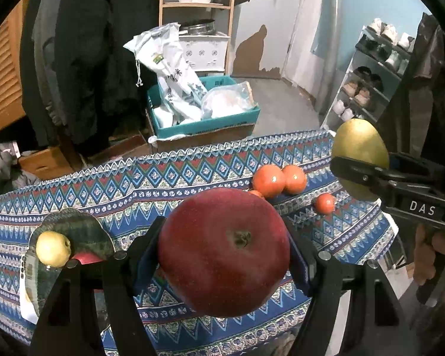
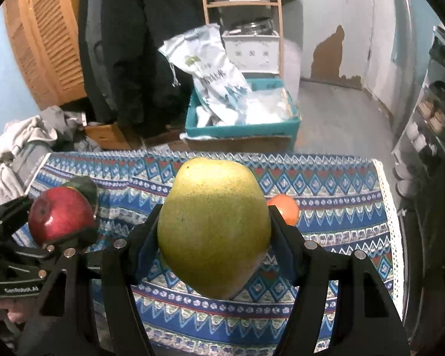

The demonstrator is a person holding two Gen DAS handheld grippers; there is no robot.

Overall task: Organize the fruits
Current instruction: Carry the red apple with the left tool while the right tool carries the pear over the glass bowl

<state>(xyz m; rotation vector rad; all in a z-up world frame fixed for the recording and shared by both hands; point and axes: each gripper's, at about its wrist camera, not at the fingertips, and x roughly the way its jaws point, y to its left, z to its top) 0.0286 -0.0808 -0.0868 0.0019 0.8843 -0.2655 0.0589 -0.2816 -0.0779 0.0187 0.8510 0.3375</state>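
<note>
**Both grippers loaded, fruit clear of the table**

My left gripper (image 1: 224, 255) is clamped on a red apple (image 1: 224, 255), one pad pressed to each side, blossom end facing the camera. The apple hangs above the patterned tablecloth (image 1: 163, 184), touching nothing else.

My right gripper (image 2: 213, 228) grips a yellow-green pear (image 2: 213, 228) in the same manner, held off the cloth (in the left wrist view the pear shows to the right of the apple, raised above the table edge).

Taking the apple as landmark: a cluster of orange-red tomatoes (image 1: 279, 179) lies on the cloth beyond it and to the right, with a smaller one (image 1: 325, 203) just apart from them. To its left sits a glass plate (image 1: 74, 228) carrying a small yellow fruit (image 1: 53, 247) and a partly hidden red one (image 1: 87, 258). Beyond the table, a teal box (image 1: 204, 124) of bags stands on the floor.
</note>
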